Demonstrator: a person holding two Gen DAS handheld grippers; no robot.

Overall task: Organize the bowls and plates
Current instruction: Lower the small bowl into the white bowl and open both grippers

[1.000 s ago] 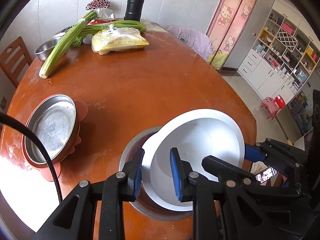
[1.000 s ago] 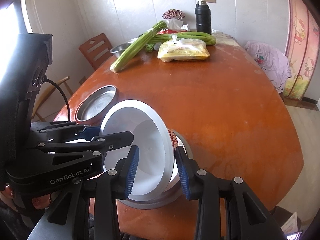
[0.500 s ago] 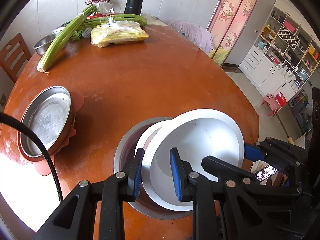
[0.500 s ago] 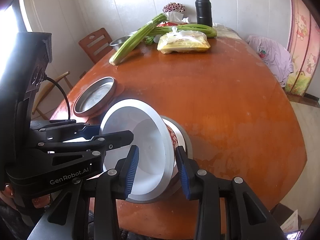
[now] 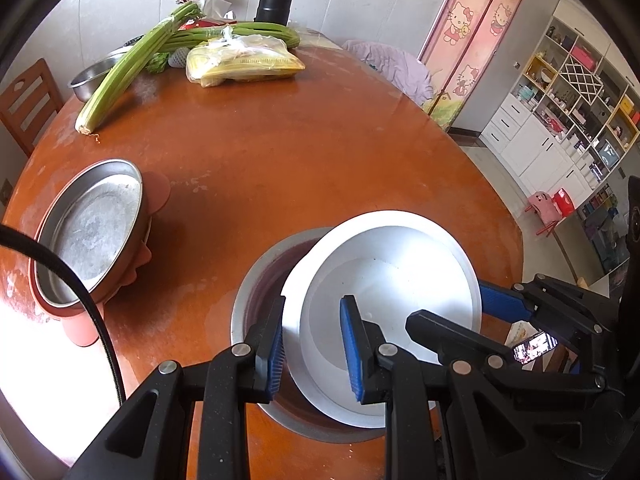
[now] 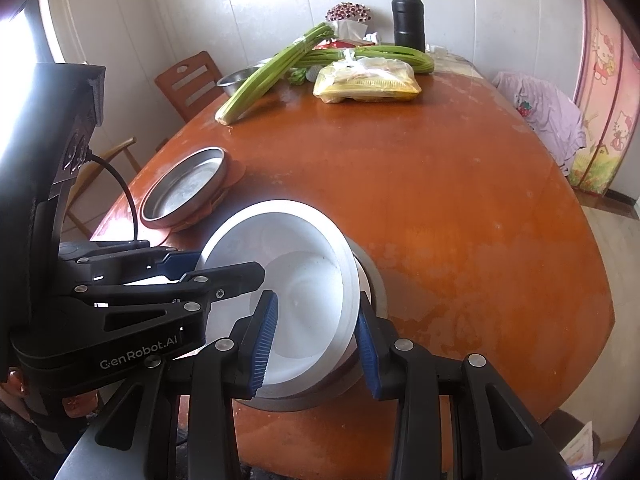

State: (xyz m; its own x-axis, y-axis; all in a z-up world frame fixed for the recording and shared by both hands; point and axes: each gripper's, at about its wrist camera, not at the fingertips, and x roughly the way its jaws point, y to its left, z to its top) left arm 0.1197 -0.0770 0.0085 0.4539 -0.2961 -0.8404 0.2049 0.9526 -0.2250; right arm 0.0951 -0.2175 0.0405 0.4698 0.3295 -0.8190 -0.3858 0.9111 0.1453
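Nearest, the left gripper [image 5: 312, 344] and the right gripper [image 6: 316, 338] each clamp opposite rims of the white bowl [image 5: 392, 300], which sits tilted in a metal dish [image 5: 256, 312] near the table [image 5: 280, 168] edge. The bowl looks stiff, smooth and breakable, so the rim is probably the safest hold. Farther off lies a steel pan [image 5: 88, 232]. Only the right view shows the bowl's outer wall; only the left shows shelves [image 5: 568, 92].
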